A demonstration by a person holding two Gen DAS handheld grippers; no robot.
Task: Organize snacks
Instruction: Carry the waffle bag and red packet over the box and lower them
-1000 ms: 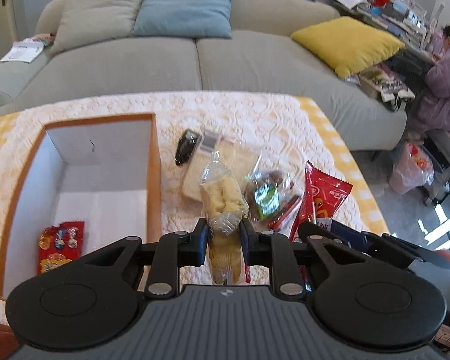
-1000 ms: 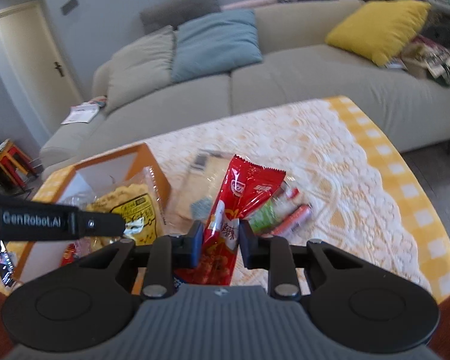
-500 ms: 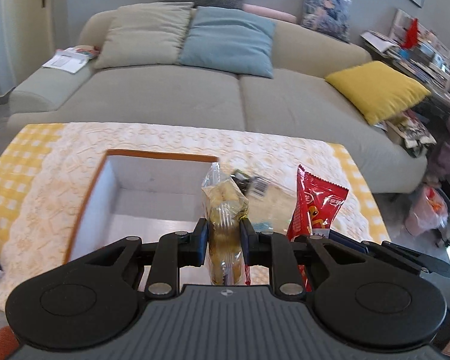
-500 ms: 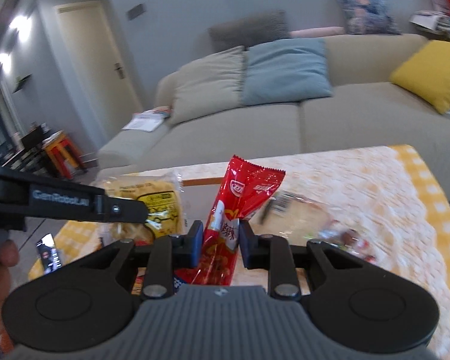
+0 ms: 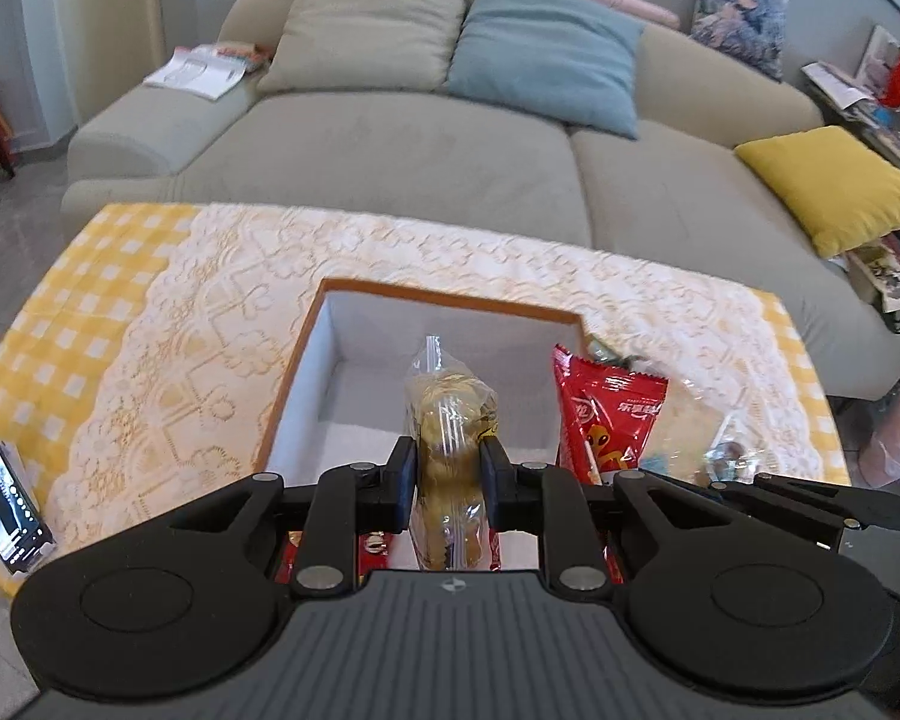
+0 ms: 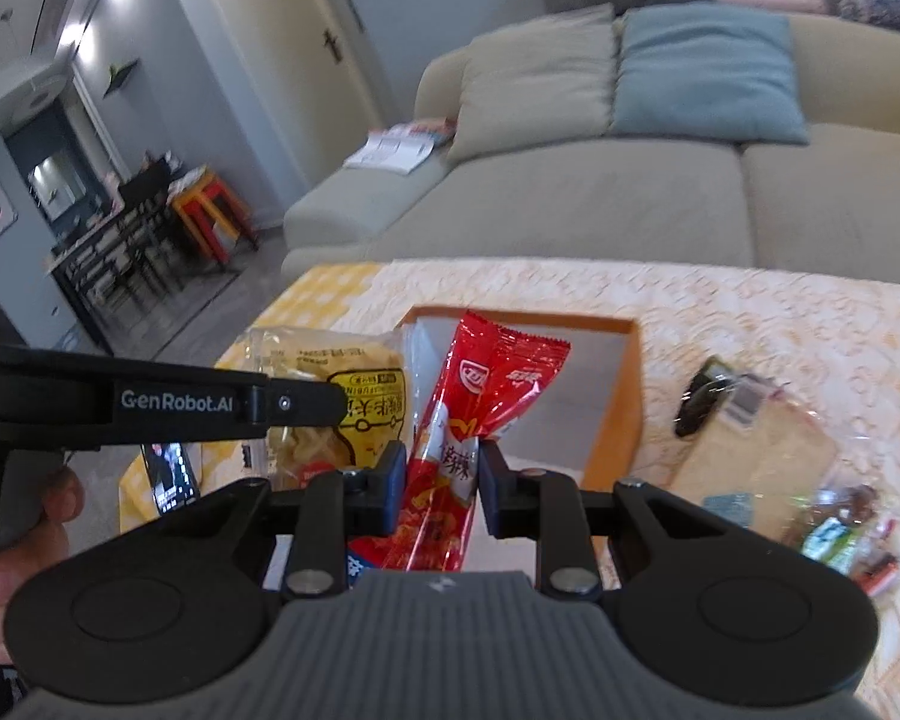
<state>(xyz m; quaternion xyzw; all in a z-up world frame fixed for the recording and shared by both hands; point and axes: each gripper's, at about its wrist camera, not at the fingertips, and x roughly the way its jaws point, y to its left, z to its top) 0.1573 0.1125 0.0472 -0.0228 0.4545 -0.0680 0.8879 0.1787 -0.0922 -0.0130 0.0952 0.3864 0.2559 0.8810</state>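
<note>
A clear bag of yellow snacks (image 5: 450, 420) is clamped upright between the pads of the left gripper (image 5: 448, 468) above the near part of the open box (image 5: 306, 360), whose white inside shows beyond it. A red packet (image 6: 450, 420) is pinched between the pads of the right gripper (image 6: 438, 480) just right of the bag, over the box's near right side. On the tablecloth (image 5: 210, 300) right of the box a few more snacks (image 6: 762, 456) are left lying, and a phone (image 5: 3, 492) is propped at the near left.
</note>
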